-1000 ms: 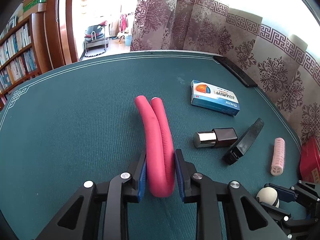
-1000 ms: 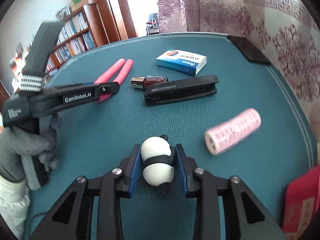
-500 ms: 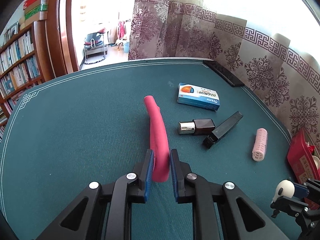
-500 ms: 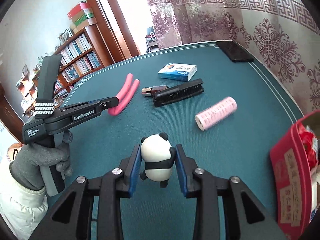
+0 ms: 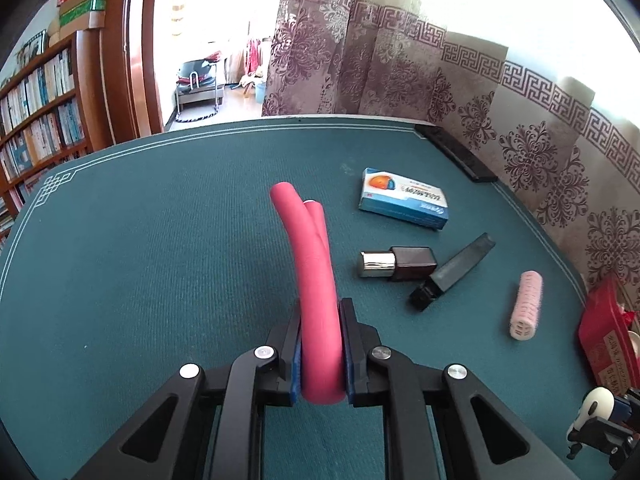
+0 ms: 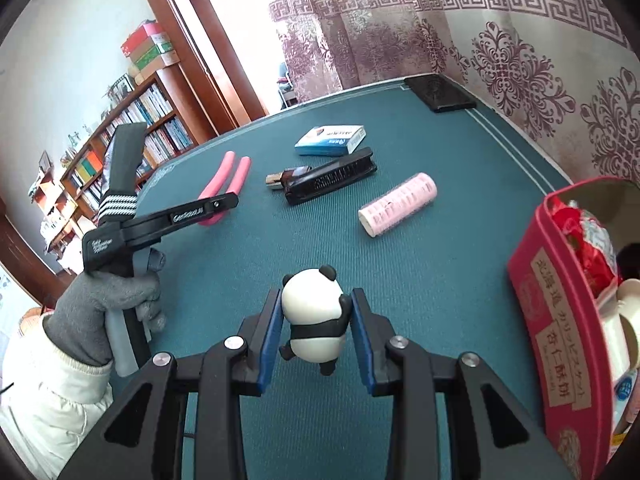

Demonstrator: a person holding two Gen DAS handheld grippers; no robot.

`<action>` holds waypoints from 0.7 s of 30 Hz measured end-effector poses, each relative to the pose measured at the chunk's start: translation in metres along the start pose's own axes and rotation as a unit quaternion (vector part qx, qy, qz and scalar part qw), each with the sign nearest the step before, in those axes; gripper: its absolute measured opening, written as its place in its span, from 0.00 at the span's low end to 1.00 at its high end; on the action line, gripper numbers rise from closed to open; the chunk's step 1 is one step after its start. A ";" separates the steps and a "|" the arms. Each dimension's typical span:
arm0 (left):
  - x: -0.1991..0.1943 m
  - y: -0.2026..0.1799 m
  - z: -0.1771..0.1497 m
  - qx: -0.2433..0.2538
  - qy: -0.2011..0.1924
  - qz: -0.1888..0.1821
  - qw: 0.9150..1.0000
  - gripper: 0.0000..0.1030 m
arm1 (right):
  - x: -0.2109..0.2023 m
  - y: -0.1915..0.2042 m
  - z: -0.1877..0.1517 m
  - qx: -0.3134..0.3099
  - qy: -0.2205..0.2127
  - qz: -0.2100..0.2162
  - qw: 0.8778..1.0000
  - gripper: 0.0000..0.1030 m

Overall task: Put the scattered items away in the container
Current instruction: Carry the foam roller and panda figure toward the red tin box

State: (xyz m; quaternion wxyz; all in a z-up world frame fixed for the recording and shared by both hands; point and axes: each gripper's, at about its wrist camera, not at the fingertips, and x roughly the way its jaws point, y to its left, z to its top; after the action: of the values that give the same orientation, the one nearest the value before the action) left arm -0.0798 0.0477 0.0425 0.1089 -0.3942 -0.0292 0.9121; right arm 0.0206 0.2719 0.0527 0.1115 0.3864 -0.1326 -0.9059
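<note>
**Stock of the tidy-up, by place**

- In the container: the red tin, at the right edge of the right wrist view, already holds red wrappers and some pale packets; what else lies inside cannot be made out.
- In hand, left: the left gripper has its jaws clamped on the pink foam rod, folded double, at the lower centre of the left wrist view. The far ends of the rod point toward the upper middle of the frame; whether they touch the bench is unclear.
- In hand, right: the right gripper has its jaws closed on the panda figure, lower centre of the right wrist view, clear of the bench, with the tin just to its right.
- Loose on the green bench, all in the right half of the left wrist view: blue-and-white box, dark bottle with silver cap, black comb just beside the bottle, and pink hair roller nearest the tin.
- Also there: a black flat object at the far right bench edge; whether it belongs to the tidy is unclear.

Judgement: partly done. Two items are picked up but not delivered, and four are untouched.
</note>
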 end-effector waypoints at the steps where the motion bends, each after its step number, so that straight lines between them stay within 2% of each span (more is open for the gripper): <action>1: -0.007 -0.004 0.000 0.003 -0.005 -0.003 1.000 0.15 | -0.004 0.000 0.000 0.001 -0.005 0.001 1.000 0.35; 6: -0.038 -0.031 0.001 0.023 -0.028 -0.028 0.999 0.15 | -0.032 -0.002 0.002 0.011 -0.034 0.007 0.999 0.35; 11: -0.061 -0.072 0.001 0.057 -0.041 -0.063 0.996 0.16 | -0.066 -0.014 -0.001 0.025 -0.069 -0.006 0.997 0.35; 21: -0.082 -0.167 -0.014 0.126 -0.038 -0.149 0.980 0.16 | -0.142 -0.072 -0.031 0.073 -0.127 -0.086 0.985 0.35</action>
State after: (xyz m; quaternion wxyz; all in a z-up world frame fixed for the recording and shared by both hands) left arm 0.0142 0.1916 0.1143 0.2906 -0.3341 0.0235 0.8963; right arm 0.1324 0.3782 0.1035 -0.0131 0.2855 -0.1781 -0.9416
